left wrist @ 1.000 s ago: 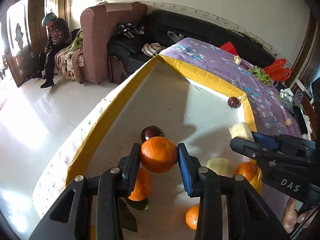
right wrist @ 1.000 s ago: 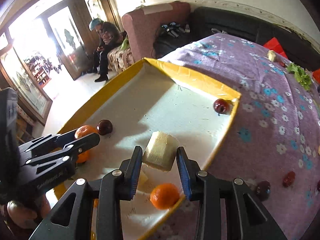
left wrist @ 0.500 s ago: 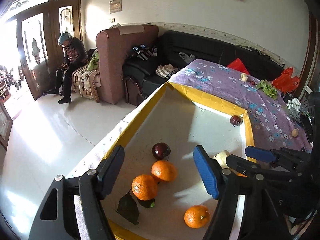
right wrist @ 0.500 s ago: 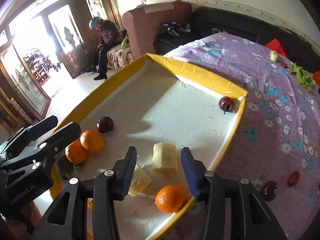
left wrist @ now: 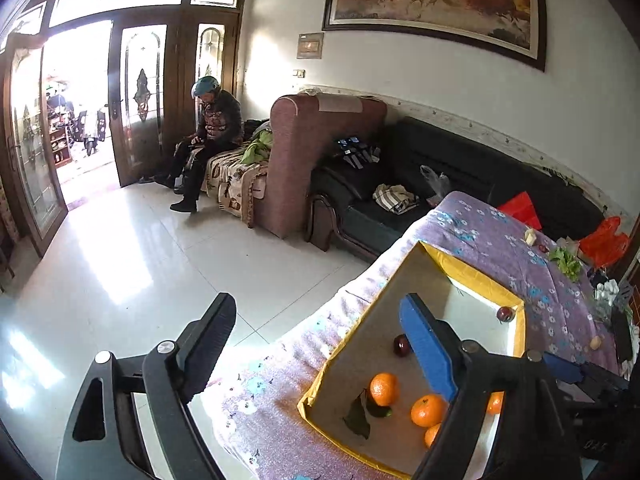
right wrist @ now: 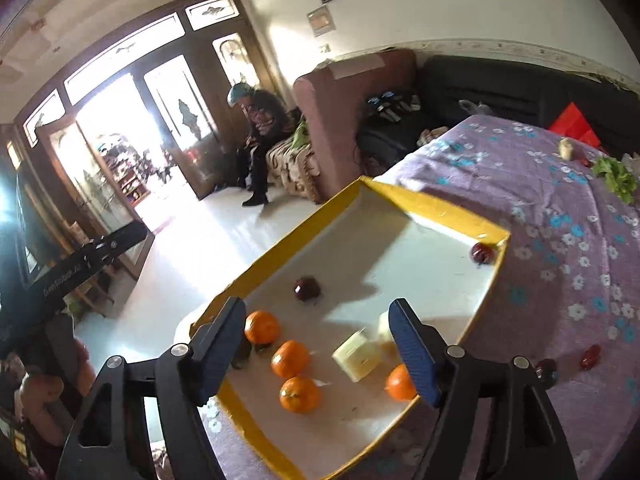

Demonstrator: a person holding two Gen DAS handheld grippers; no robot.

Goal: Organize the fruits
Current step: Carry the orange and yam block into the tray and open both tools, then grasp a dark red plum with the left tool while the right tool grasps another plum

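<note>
We have both grippers wide and empty, jaws just opened — left gripper (left wrist: 316,344), right gripper (right wrist: 318,338). Oranges (right wrist: 290,358) sit in the yellow tray (right wrist: 432,204) at 6 o'clock; next, fetch the loose red fruit (right wrist: 591,357) at 4 o'clock.

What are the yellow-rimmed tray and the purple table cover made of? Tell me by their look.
Yellow-rimmed tray: probably cardboard or thin board. Its walls are flat and thin, folded at sharp corners; the white floor is matte with faint marks, and the yellow rim has a slight sheen like tape or coated paper.

Purple table cover: woven or printed fabric, matte, with a flower print; it drapes softly over the table's edge.
</note>
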